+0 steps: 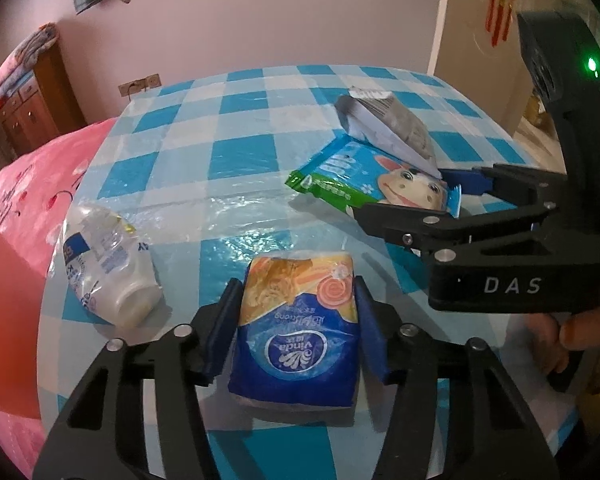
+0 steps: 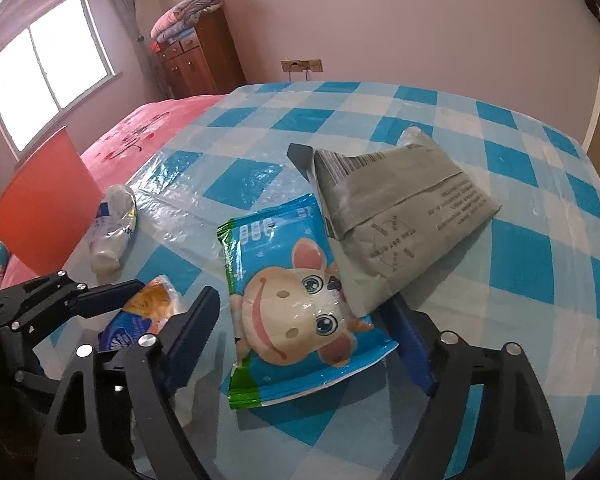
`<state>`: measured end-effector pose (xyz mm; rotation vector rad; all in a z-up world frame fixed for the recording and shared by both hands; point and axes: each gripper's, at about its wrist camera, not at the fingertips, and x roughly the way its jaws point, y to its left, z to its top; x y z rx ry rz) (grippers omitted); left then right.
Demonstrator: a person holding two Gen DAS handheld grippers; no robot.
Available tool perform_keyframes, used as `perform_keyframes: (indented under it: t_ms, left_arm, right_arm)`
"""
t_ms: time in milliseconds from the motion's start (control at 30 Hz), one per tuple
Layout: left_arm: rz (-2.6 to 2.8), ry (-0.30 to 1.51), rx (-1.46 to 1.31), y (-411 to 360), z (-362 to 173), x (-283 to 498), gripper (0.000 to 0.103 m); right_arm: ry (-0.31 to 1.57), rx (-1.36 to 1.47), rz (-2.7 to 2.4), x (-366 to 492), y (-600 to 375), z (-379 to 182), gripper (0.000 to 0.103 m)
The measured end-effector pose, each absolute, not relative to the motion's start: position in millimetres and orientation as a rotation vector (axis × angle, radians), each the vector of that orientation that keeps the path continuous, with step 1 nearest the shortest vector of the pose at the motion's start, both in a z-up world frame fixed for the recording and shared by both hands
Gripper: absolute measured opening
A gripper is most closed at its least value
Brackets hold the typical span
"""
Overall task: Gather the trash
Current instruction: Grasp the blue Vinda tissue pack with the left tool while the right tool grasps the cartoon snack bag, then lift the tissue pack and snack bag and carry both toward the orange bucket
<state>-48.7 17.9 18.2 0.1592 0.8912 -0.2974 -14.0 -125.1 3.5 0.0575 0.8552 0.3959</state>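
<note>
Window (image 2: 48, 68) shows only rightward; left gripper (image 1: 296, 320) and right gripper (image 2: 308, 344) gape wide

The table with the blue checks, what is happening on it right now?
A person holds two tools over the checked table to collect trash. The left tool straddles a blue tissue pack, jaws open at its sides. The right tool is open around a cartoon wipes packet, whose far corner lies under a grey mailer bag. A crushed plastic bottle lies on its side to the left. Nothing is lifted yet.
</note>
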Motion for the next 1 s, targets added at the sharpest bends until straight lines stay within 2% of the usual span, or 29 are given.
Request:
perform_keyframes:
  t_ms: [333,433,600,1000]
  left_arm:
    - [-0.298,0.894,0.111,25,20,-51,0.052]
    - [-0.298,0.891,0.089,30,22,-53,0.05]
    - [-0.303,0.889,0.062,39,24,-56,0.048]
    - [-0.317,0.869,-0.002,60,29,-67,0.047]
  right_arm:
    - [0.852,-0.002,0.35,-16,-119,3,0.061]
    - [0.846,-0.013,0.362,-18,-117,4,0.048]
    - [0.831,-0.042,0.357,-25,-111,6,0.043]
    - [0.824,0.015,0.375,-42,-110,8,0.038]
